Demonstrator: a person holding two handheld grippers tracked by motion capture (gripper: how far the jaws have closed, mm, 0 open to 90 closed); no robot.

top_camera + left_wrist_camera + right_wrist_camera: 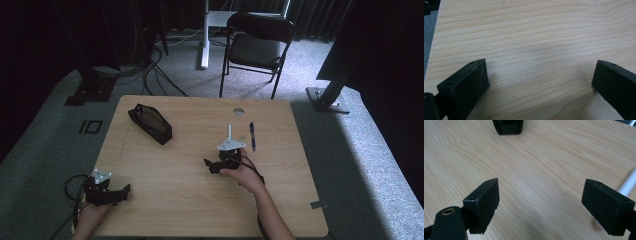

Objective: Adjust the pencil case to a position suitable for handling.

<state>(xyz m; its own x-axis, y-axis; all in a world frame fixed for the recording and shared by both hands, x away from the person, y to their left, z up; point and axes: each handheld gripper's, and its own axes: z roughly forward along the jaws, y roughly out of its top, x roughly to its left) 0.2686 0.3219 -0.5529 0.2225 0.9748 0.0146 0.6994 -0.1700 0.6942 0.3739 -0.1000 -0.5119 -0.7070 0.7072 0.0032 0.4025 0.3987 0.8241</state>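
- Your left gripper [121, 192] rests at the near left corner of the wooden table [175, 200], held by your left hand [92, 212]. Its grey three-cornered plate points up and its cable loops off the table edge.
- In the left gripper view, the same left gripper [540, 77] shows its two black jaws spread wide, with bare wood grain between them and nothing held.
- Your right gripper [209, 166] sits right of the table's centre, held by your right hand [245, 172], jaws pointing toward the left.
- In the right gripper view, your right gripper [540, 202] likewise has its jaws wide apart over bare table, gripping nothing.
- A white stick [229, 132] lies just beyond the right gripper's plate. In the right gripper view it [629, 182] passes behind the right-hand jaw; you cannot tell whether it touches the jaw.
- A blue pen [252, 135] lies just right of the white stick, parallel to it and apart from the gripper.
- A black pouch [150, 123] lies at the far left of the table, well apart from both grippers. Its end [507, 126] appears at the top of the right gripper view.
- A folding chair [257, 45] stands on the carpet beyond the table.
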